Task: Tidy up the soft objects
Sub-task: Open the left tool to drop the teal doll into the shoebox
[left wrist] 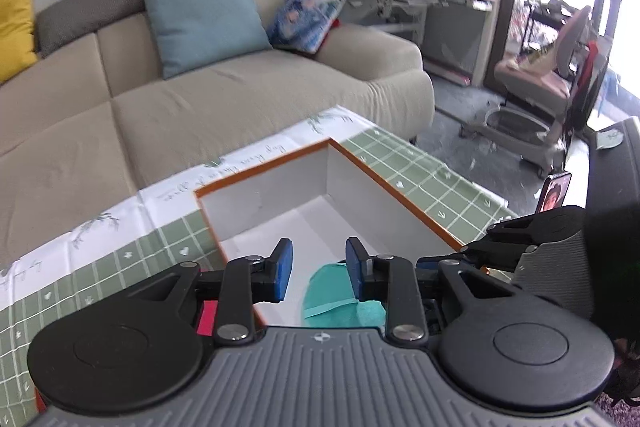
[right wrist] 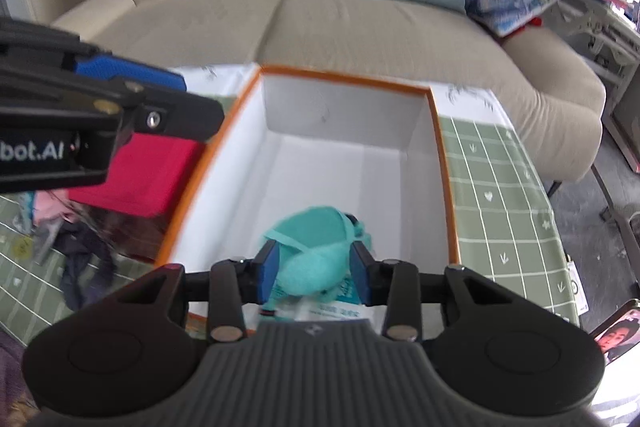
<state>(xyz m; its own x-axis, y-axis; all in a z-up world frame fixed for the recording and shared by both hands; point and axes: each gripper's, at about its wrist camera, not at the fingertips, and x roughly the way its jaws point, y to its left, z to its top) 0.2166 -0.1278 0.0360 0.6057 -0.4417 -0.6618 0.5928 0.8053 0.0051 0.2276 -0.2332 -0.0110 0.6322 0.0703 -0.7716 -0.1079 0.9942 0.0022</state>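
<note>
One teal fleece soft item [left wrist: 340, 297] lies inside the white, orange-rimmed cardboard box [left wrist: 400, 187]; left gripper [left wrist: 319, 269] hovers above, jaws released. Right gripper [right wrist: 313, 269] straddles it, jaws released; red folded cloth [right wrist: 140, 175] and dark clothes [right wrist: 82, 263] wait on the worktop, left.

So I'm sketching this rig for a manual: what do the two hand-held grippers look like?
Each hand-held gripper, left and right, has black linkage arms with silver rivets, blue textured finger pads and a ribbed grey body. White lettering ending "bot.AI" marks the left one's side.
</note>
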